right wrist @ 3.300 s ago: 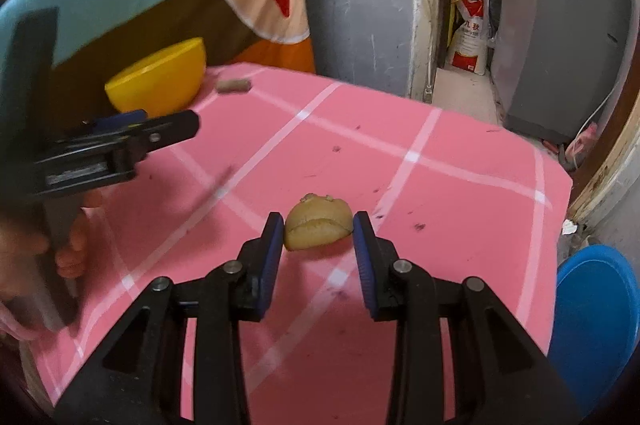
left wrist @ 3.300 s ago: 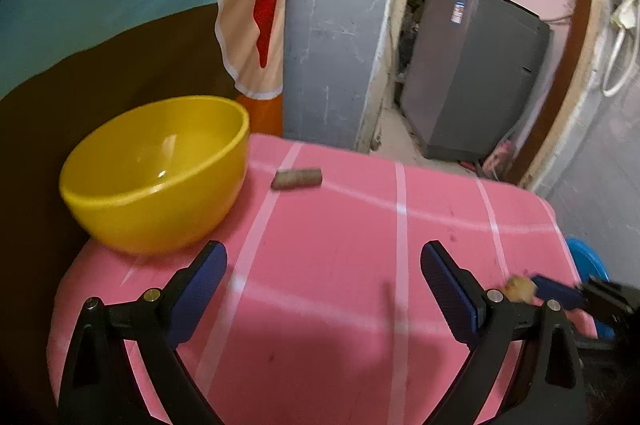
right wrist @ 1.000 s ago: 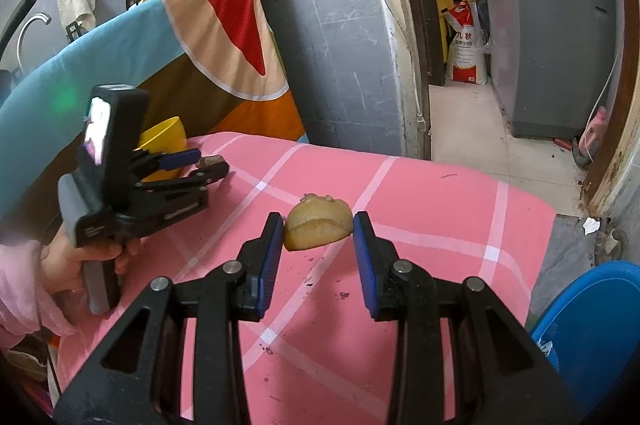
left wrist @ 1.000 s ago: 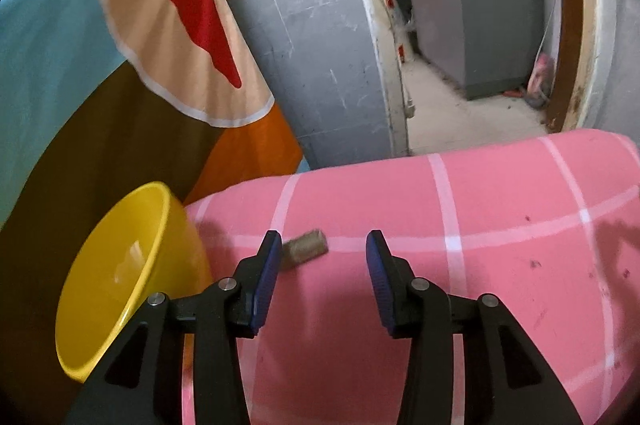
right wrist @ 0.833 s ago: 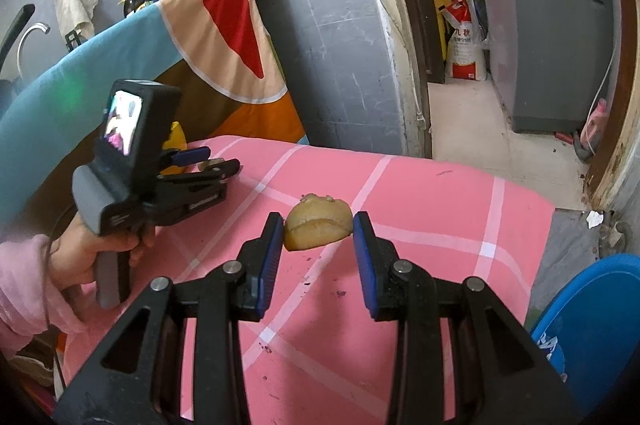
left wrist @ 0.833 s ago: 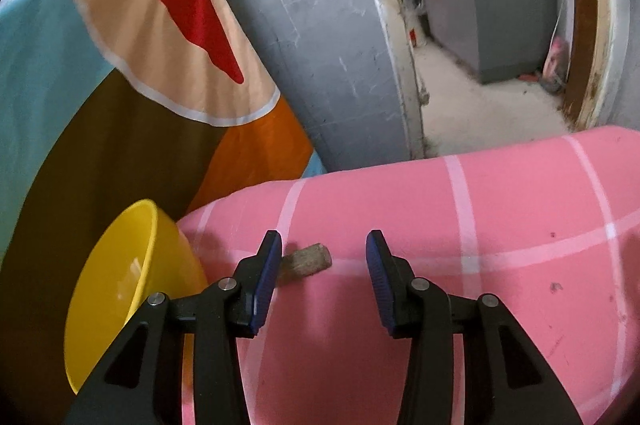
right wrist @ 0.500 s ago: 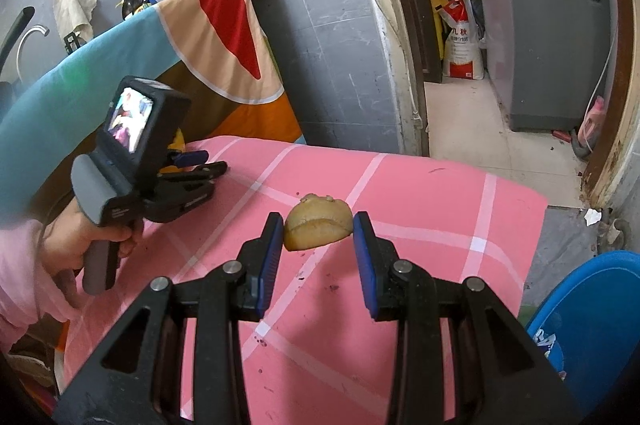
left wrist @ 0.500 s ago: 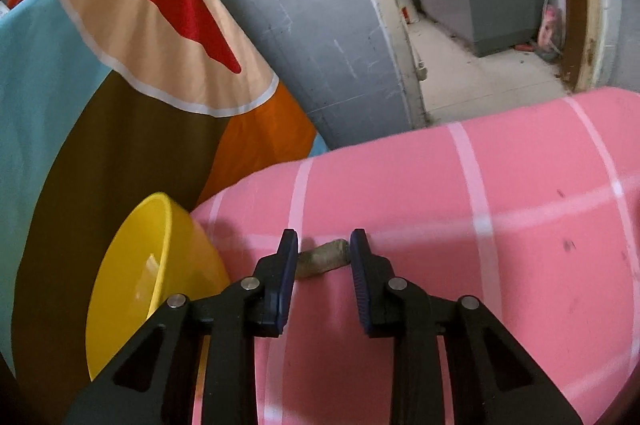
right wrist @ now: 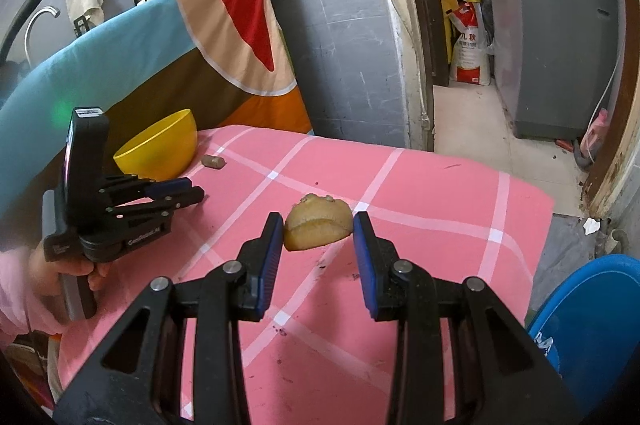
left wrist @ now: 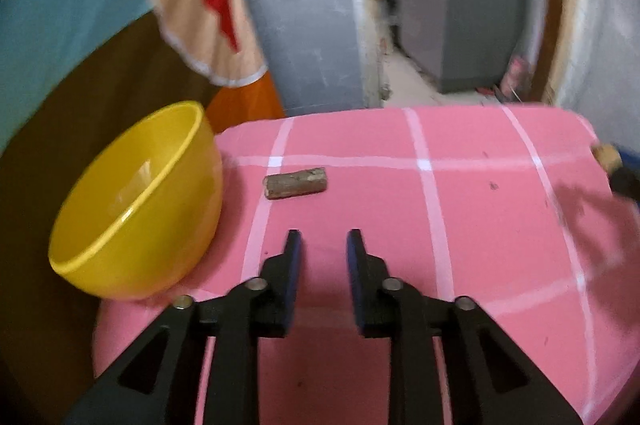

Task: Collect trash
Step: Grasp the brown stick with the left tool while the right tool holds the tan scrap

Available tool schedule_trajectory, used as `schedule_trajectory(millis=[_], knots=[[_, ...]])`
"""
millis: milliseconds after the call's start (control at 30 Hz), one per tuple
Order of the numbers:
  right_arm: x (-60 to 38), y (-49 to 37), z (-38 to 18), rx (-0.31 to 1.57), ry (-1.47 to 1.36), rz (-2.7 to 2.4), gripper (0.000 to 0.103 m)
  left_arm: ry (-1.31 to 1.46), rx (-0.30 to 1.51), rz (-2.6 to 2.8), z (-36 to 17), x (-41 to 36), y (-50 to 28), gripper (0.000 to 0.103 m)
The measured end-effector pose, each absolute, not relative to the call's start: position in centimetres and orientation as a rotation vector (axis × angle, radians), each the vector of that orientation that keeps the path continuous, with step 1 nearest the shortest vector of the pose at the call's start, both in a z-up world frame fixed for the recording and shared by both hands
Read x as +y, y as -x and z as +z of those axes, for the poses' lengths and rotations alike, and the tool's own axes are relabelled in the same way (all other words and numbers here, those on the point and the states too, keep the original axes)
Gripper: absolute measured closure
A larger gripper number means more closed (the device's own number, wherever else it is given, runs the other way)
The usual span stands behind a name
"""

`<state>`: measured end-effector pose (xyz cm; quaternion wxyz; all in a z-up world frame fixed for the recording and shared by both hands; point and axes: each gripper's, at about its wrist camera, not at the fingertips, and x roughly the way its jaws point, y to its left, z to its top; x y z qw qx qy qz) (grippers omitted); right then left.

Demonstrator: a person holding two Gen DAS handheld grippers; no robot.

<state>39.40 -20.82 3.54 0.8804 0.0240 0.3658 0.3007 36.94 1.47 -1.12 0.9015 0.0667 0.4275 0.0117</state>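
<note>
Your left gripper (left wrist: pixel 320 245) is empty, jaws narrow and opening. Widen them, then straddle the brown stick (left wrist: pixel 295 182) at frame centre. Your right gripper (right wrist: pixel 318 231) clamps the bread piece (right wrist: pixel 318 228).

Soft daylight, left view blurred, fisheye warping

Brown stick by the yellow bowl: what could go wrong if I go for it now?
The left gripper is empty, jaws opening, short of the brown stick; it may roll. The yellow bowl sits close and could get knocked. The right gripper pinches the bread piece by its ends; it might slip.
</note>
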Motion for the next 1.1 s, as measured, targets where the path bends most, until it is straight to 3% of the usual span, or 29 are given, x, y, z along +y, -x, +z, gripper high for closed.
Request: schedule_trajectory(millis=[33,100,167,500,600,733,1100], knots=[[-20.8,-39.4,3.6,0.76,-0.052,0.626,0.059,-0.081,0.882,0.044,-1.0,1.7,-37.4,0.074],[-20.9,-39.5,3.6,0.758,-0.059,0.62,0.059,-0.023,0.86,0.099,-0.7,1.9,-38.2,0.059],[-21.1,-39.6,3.6,0.756,-0.068,0.615,0.059,-0.018,0.839,0.134,-0.2,1.9,-38.8,0.054],[-21.7,-39.4,3.6,0.752,-0.087,0.611,0.059,-0.061,0.904,0.23,-0.8,1.2,-41.6,0.054],[-21.7,-39.3,3.6,0.754,-0.082,0.611,0.059,-0.03,0.9,0.221,-0.6,1.6,-42.0,0.069],[-21.6,-39.1,3.8,0.749,-0.073,0.609,0.059,-0.015,0.893,0.206,-0.7,1.8,-41.8,0.069],[-21.9,-37.6,4.5,0.688,-0.058,0.601,0.059,0.01,0.703,0.033,2.2,0.0,-35.3,0.07]])
